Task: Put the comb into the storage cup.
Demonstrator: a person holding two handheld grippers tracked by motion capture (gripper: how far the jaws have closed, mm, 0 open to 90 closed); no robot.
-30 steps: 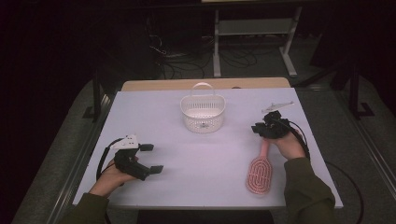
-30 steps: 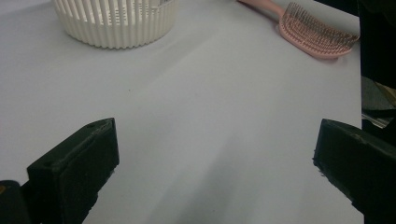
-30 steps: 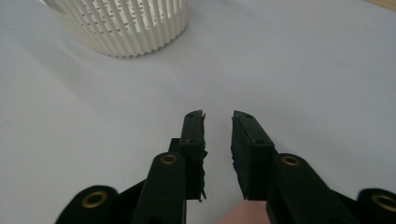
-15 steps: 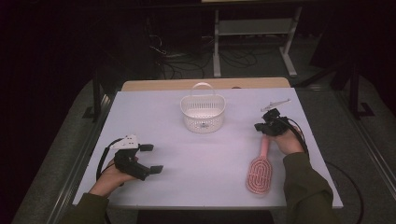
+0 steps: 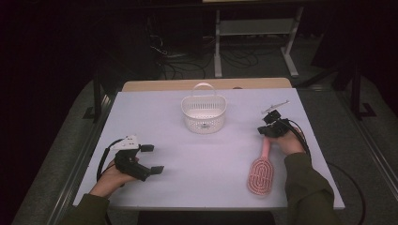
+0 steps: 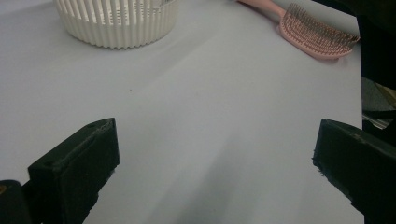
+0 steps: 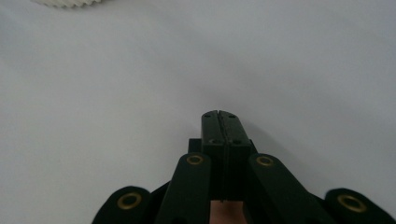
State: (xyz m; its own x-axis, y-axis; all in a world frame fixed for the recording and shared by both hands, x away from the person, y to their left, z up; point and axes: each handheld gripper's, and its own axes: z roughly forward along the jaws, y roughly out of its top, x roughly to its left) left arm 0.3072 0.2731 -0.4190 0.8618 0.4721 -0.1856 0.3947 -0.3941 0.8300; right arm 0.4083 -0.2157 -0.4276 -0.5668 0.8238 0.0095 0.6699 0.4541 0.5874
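A pink hairbrush (image 5: 260,174) lies on the white table at the right, bristles up, with its handle pointing away from the person. My right gripper (image 5: 268,128) rests over the far end of that handle. Its jaws have just been closing and now meet (image 7: 219,114) with nothing between their tips. A sliver of pink shows behind their base. My left gripper (image 5: 152,159) sits at the near left, open (image 6: 215,172) over bare table. A white slatted basket (image 5: 204,122) with a hoop handle stands at the far centre and looks empty. In the left gripper view, the basket (image 6: 116,23) and hairbrush (image 6: 317,30) lie ahead.
The white table top (image 5: 206,154) ends in a wooden strip (image 5: 206,84) at the far side. Black cables trail from both grippers. Beyond the table the floor is dark, with a metal stand (image 5: 253,28) and loose cables.
The right gripper's jaws have drawn together over the brush handle's end, with little shift of the hand. The left hand and gripper have stayed where they were.
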